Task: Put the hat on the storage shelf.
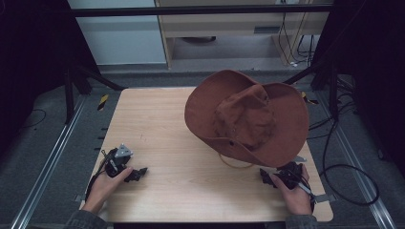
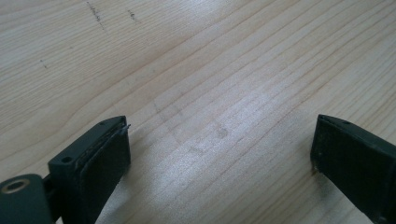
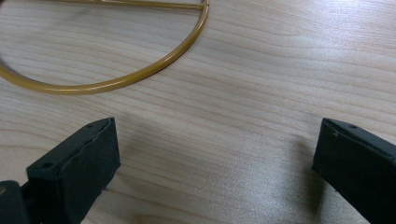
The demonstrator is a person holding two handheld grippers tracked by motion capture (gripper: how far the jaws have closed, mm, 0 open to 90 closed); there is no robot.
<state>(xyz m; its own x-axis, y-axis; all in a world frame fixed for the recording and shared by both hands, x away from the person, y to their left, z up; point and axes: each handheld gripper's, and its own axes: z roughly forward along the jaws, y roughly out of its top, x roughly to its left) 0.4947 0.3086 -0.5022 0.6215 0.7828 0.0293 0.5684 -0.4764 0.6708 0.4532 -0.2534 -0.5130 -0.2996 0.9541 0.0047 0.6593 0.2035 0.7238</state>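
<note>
Hat (image 1: 246,117) is sitting tilted on a wire stand (image 3: 116,79) at the counter's (image 1: 157,129) right side. Left tongs (image 1: 135,174) and right tongs (image 1: 269,177) are resting wide open, holding nothing. Approaching the brim from both sides is advisable, gripping fabric evenly.

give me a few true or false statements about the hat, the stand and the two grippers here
1. The brown hat sits raised over the table. True.
2. The left gripper is shut on the hat's brim. False: its jaws stand wide apart over bare wood.
3. A gold wire ring lies on the table ahead of the right gripper. True.
4. The right gripper grips that ring. False: it is open and short of the ring.
5. The hat is at the table's left side. False: it is at the right.
</note>
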